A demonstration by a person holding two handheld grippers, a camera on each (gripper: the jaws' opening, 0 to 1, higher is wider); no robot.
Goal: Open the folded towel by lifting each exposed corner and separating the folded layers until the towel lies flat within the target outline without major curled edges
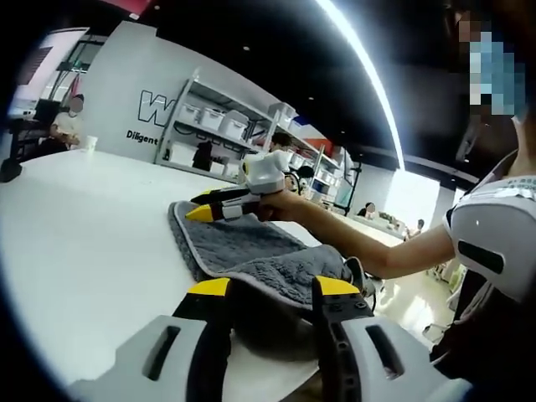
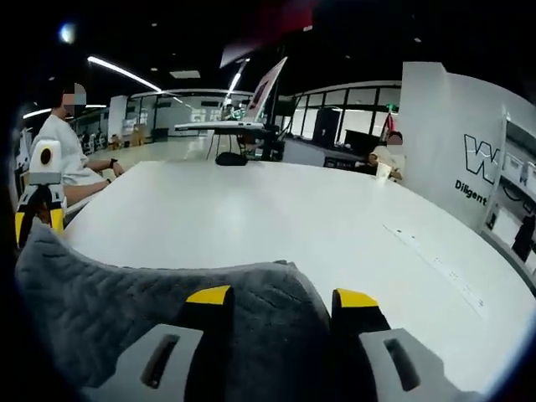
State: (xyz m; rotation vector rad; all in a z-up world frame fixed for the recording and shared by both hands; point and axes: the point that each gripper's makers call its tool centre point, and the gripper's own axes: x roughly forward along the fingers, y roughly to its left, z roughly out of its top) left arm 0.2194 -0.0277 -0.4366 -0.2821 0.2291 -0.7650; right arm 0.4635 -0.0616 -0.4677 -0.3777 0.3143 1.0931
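On the white bench [image 1: 84, 243] we found the grey towel [image 1: 251, 251] lying still folded, its thick edges stacked near us. From the left gripper view, our left gripper [image 1: 272, 289] sat low at the towel's near edge, its yellow-tipped fingers [image 1: 209, 287] set apart with grey cloth showing between them; we could not tell whether they pinched it. Across the towel, our right gripper [image 1: 205, 207] reached in on an outstretched forearm, the hand [image 1: 280, 203] wrapped round its handle and its tips at the far corner. From the right gripper view, the right gripper [image 2: 280, 297] had its fingers spread over a raised fold of towel [image 2: 126, 310], and the left gripper [image 2: 38, 209] stood at the far edge.
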